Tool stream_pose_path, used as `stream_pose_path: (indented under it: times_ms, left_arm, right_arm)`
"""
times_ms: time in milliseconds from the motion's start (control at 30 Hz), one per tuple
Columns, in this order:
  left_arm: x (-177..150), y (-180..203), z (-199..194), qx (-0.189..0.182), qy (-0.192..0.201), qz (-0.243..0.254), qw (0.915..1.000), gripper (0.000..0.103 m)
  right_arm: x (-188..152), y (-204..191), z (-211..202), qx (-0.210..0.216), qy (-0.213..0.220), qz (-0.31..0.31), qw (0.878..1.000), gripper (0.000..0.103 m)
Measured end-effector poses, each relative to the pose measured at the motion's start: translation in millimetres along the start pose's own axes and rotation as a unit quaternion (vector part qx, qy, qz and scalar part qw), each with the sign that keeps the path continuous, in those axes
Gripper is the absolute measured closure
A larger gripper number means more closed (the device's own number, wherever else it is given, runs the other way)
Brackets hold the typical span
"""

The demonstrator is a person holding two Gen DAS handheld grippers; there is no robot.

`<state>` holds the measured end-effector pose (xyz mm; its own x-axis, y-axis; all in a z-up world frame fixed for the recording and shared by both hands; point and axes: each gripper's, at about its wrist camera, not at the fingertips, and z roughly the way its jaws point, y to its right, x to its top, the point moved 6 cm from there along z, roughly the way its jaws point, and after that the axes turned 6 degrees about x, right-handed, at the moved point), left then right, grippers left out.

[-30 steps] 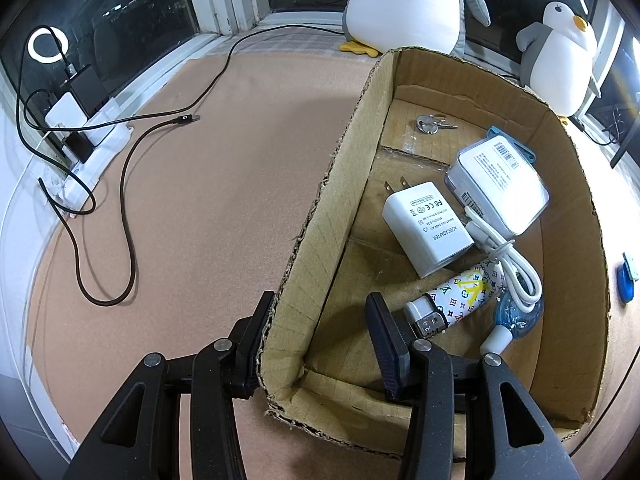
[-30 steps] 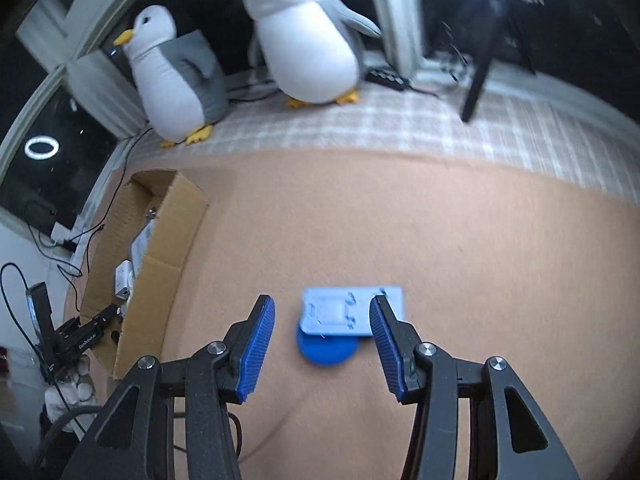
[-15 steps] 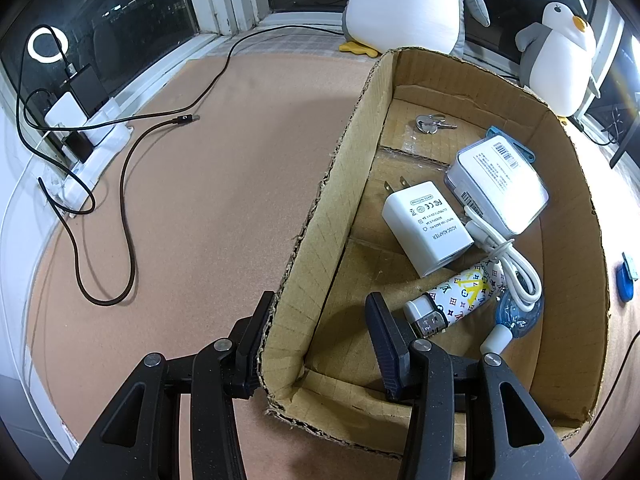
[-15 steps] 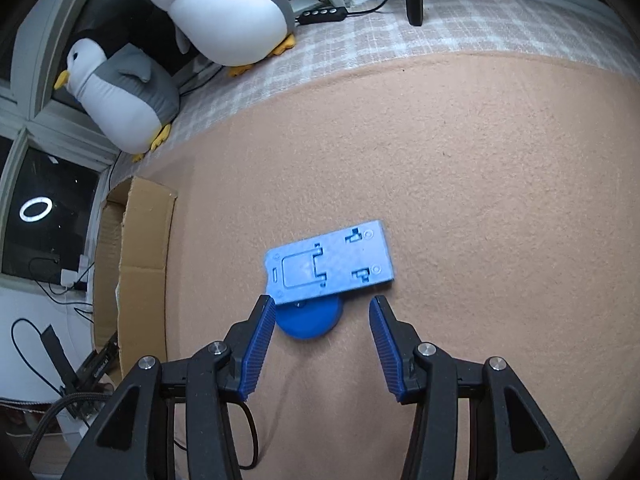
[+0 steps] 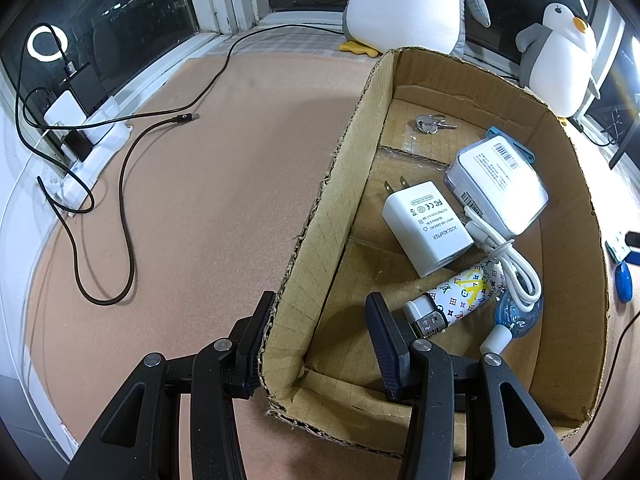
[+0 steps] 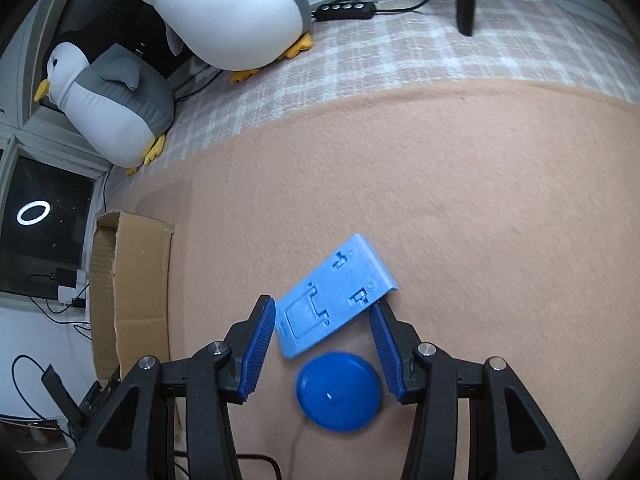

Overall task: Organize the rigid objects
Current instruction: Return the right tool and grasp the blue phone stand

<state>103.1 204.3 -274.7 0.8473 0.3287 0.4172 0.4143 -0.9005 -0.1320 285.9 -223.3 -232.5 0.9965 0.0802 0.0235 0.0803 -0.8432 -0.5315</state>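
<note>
Left tongs [image 5: 320, 332] clamped on cardboard box [image 5: 316, 224] wall. Right tongs [image 6: 322, 340] apart, straddling blue plastic plate [image 6: 332, 300] near blue disc [image 6: 339, 390], unpressed.

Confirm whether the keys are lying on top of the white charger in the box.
No: the keys lie alone on the cardboard box floor near its far wall, apart from the white charger.

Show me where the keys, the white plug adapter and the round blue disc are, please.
keys [image 5: 430, 123]: left wrist view, on the ring end, at the box's far end.
white plug adapter [image 5: 430, 227]: left wrist view, on its printed face.
round blue disc [image 6: 339, 390]: right wrist view, on its top centre.
</note>
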Motion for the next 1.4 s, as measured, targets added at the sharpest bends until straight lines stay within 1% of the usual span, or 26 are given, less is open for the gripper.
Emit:
stream_pose_path:
  times_ms: [200,333,467,533,600,667,800,1033,1133,1233,1300,1367,1400]
  left_arm:
    - [0,1,0,0.0,0.0,-0.001,1.0,0.054]
    - [0,0,0,-0.001,0.0,-0.001,1.0,0.054]
    - [-1,2,1,-0.002,-0.001,-0.002,1.0,0.054]
    - [-1,2,1,-0.003,-0.001,-0.003,1.0,0.054]
    - [-2,2,1,-0.004,-0.002,-0.004,1.0,0.054]
    - [-2,2,1,-0.004,-0.001,-0.004,1.0,0.054]
    - [-2,1,1,-0.005,-0.001,-0.005,1.0,0.054]
    - [-2,2,1,-0.006,-0.001,-0.006,1.0,0.054]
    - [-2,1,1,-0.006,-0.001,-0.008,1.0,0.054]
    - [-2,1,1,-0.006,-0.001,-0.009,0.9999,0.054]
    - [-1,1,1,-0.007,-0.001,-0.009,0.9999,0.054]
    - [-2,1,1,-0.007,-0.001,-0.009,0.9999,0.054]
    - [-1,1,1,-0.007,-0.001,-0.009,0.9999,0.054]
  right_arm:
    - [10,-29,18,-0.028,-0.007,-0.056,0.998,0.058]
    - [10,-55,37,-0.047,-0.019,-0.109,0.993,0.058]
    - [7,-70,43,-0.101,-0.018,-0.16,0.982,0.058]
    - [7,-70,40,-0.106,-0.013,-0.156,0.982,0.058]
    - [5,-66,36,-0.098,-0.011,-0.135,0.986,0.058]
    - [0,-65,33,-0.093,-0.016,-0.131,0.987,0.058]
    - [-7,-63,35,-0.114,-0.024,-0.137,0.984,0.058]
    - [-7,-65,43,-0.14,-0.023,-0.139,0.98,0.058]
    - [-7,-69,49,-0.154,-0.022,-0.149,0.977,0.058]
    - [-8,-73,53,-0.172,-0.021,-0.168,0.97,0.058]
    - [-10,-74,53,-0.183,-0.02,-0.182,0.966,0.061]
    - [-9,-76,55,-0.179,-0.019,-0.188,0.966,0.069]
    - [-8,-77,57,-0.175,-0.018,-0.19,0.966,0.069]
